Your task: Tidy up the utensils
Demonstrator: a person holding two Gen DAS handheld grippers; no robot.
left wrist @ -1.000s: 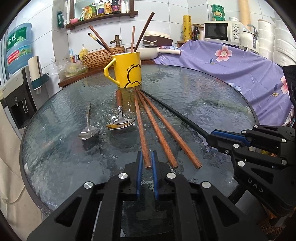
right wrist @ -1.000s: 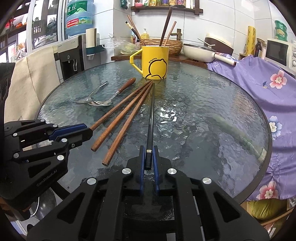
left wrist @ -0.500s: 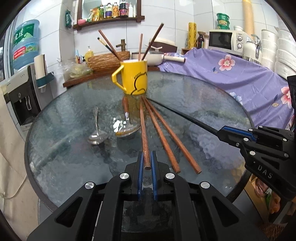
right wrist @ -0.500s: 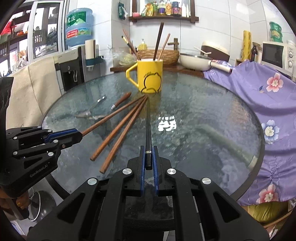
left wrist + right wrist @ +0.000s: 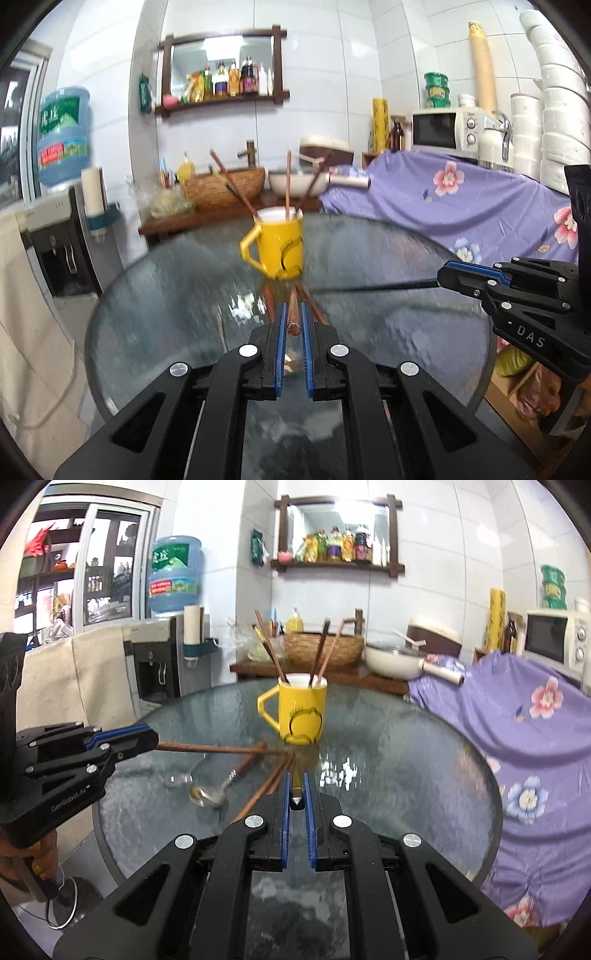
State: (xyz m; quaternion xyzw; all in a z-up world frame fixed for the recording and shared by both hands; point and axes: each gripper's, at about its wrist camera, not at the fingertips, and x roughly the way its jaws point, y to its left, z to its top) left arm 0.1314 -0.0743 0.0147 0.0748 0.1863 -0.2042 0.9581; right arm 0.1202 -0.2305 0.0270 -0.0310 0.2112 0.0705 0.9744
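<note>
Left view: your left hand-held gripper (image 5: 293, 325) is clenched on the end of a brown chopstick (image 5: 294, 314), aimed toward the yellow mug (image 5: 279, 247) near the table's (image 5: 166, 295) far edge, likely for dropping in. Blur hides the spoons.

Right view: your right hand-held gripper (image 5: 296, 794) clamps a black chopstick (image 5: 296, 781); its length is foreshortened, its tip lost.

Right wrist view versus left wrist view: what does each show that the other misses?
Only the right wrist view shows the spoons lying on the glass. Only the left shows the right claw from the side, gripping the black chopstick. Both show the yellow mug holding chopsticks, and the brown chopstick clamped in the left claw.
</note>
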